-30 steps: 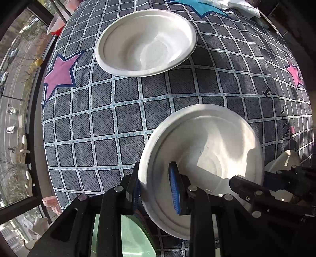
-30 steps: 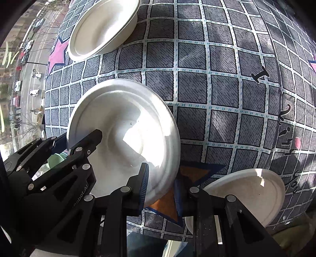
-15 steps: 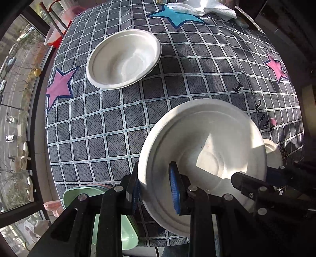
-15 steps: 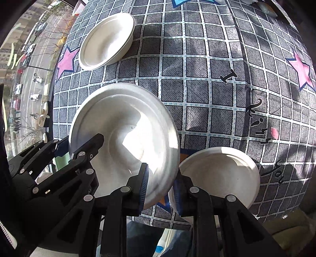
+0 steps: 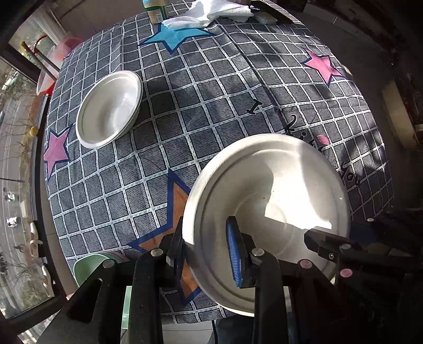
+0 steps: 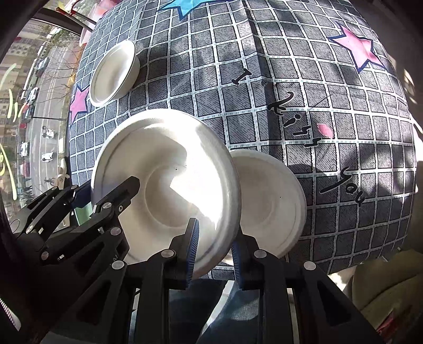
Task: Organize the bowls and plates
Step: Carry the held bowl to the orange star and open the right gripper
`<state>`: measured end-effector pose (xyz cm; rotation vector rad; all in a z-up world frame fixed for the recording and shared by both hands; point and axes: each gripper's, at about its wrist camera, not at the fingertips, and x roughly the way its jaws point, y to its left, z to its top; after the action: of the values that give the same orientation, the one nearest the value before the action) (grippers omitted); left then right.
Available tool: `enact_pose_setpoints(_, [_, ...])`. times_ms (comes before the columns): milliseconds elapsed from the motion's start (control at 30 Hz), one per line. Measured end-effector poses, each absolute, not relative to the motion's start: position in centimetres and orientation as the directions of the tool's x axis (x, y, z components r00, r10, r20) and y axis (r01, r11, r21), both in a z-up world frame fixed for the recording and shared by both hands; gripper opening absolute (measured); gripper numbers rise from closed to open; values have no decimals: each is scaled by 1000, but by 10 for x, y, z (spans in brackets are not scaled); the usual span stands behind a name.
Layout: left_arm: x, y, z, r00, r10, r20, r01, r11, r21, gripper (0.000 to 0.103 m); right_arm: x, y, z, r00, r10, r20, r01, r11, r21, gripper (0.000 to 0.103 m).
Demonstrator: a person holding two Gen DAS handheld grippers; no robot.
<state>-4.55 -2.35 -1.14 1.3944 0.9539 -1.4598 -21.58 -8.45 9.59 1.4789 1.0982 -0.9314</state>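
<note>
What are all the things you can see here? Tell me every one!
Held plate: one, white, lifted over the table's near edge, gripped on both sides.
Second plate: one, white, on the cloth just behind the held plate's right side.
Bowl: one, white, far left of the table.
Tablecloth: one, grey checked with coloured stars.
Towel: one, white, far edge.
Green dish: one, below the near-left table edge.
Left hand-held gripper: black, blue pads, shut on the plate's left rim.
Right hand-held gripper: black, shut on its right rim.

Hard sunlight, glare on plate (image 5: 267, 211), fisheye-bent edges
</note>
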Motion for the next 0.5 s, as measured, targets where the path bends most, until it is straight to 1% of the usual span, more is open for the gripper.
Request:
enact_pose_setpoints(200, [-65,-20,-13,2,-78,-997,930,-366,31,30,-233,-79,95,288,152,-946,955,-113,273,27])
enact_pose_setpoints(500, [-81,-10,-36,27,-34,-999,908,-417,38,30,-252,-77,88,277,158,-948,955,-155,253,27])
